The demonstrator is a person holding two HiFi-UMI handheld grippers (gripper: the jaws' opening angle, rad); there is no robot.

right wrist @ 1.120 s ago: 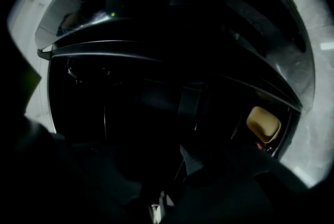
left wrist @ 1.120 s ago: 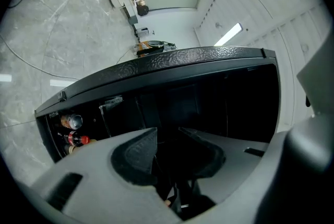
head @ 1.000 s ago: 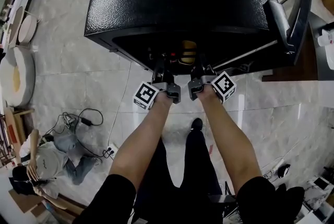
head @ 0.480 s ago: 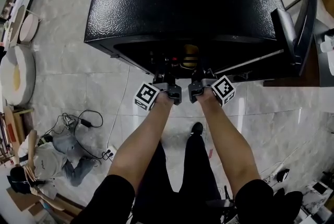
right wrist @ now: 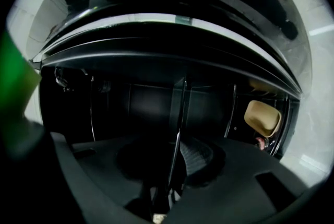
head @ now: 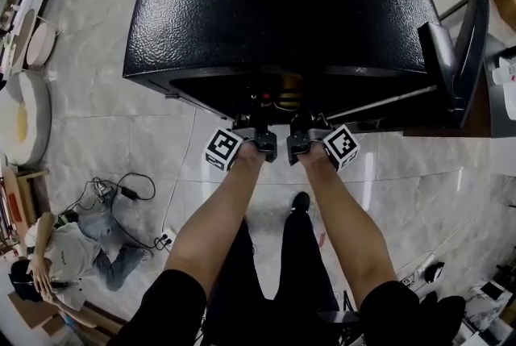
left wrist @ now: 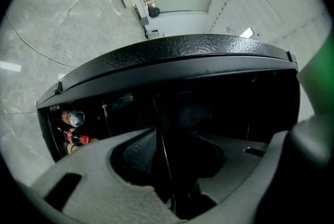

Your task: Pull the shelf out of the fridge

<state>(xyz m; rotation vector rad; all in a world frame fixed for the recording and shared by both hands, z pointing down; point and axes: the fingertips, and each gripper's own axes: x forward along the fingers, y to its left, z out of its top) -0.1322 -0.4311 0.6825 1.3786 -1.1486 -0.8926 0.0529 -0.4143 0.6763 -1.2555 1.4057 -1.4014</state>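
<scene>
Item: black fridge (head: 274, 6) standing on a tiled floor (head: 97, 118), door (head: 455, 54) swung open at the right; left tongs (head: 254, 129) and right tongs (head: 302, 127) side by side at the mouth of the compartment. Shelf (left wrist: 163, 147) sits inside the fridge, showing as a thin edge-on pane running back into the dark interior; both sets of tongs are clenched on its front edge. Contents noted: red-capped bottle (left wrist: 77, 138) at the left wall, tan object (right wrist: 263, 117) at the right.
</scene>
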